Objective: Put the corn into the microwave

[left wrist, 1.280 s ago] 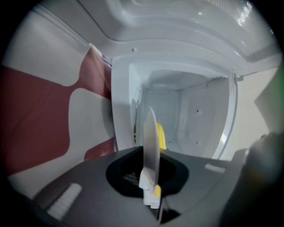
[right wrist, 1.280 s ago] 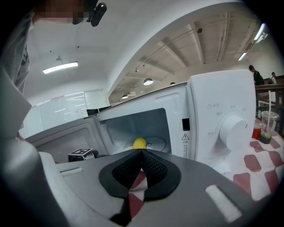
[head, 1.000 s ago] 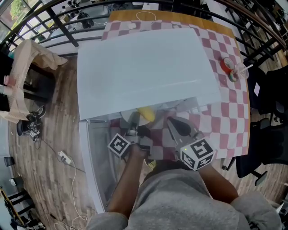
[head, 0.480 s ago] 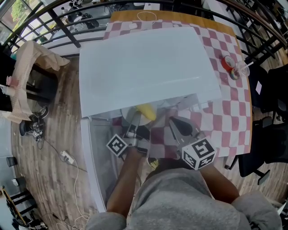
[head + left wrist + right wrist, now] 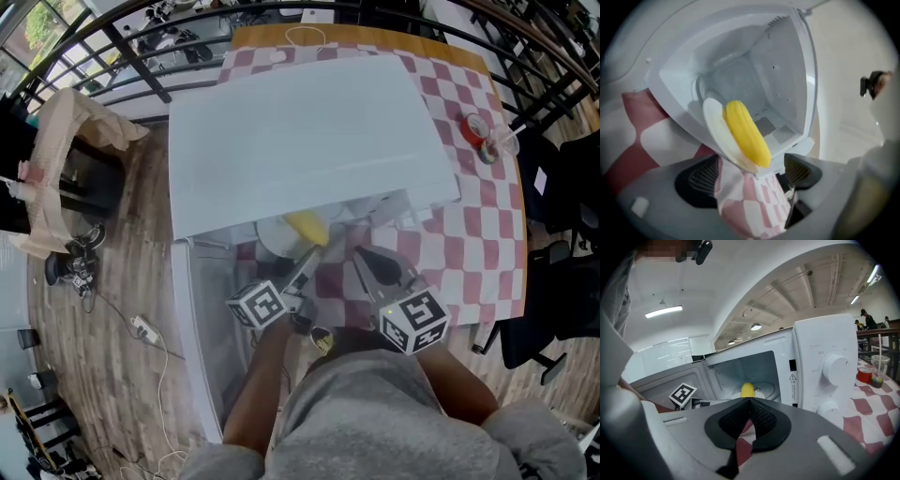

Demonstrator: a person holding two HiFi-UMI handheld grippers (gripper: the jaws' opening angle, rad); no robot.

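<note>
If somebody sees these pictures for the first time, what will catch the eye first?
The bright yellow corn, lying on a white plate inside the open microwave, stands out most. Just in front of it is the left gripper, whose fingers have just been opening and press on nothing. The right gripper is beside it, fingers together.

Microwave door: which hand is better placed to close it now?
Left, probably. The door hangs open on the left, beside the left tongs, which have just been opening and grip nothing. The corn is inside. The right tongs, shut, sit farther right.
</note>
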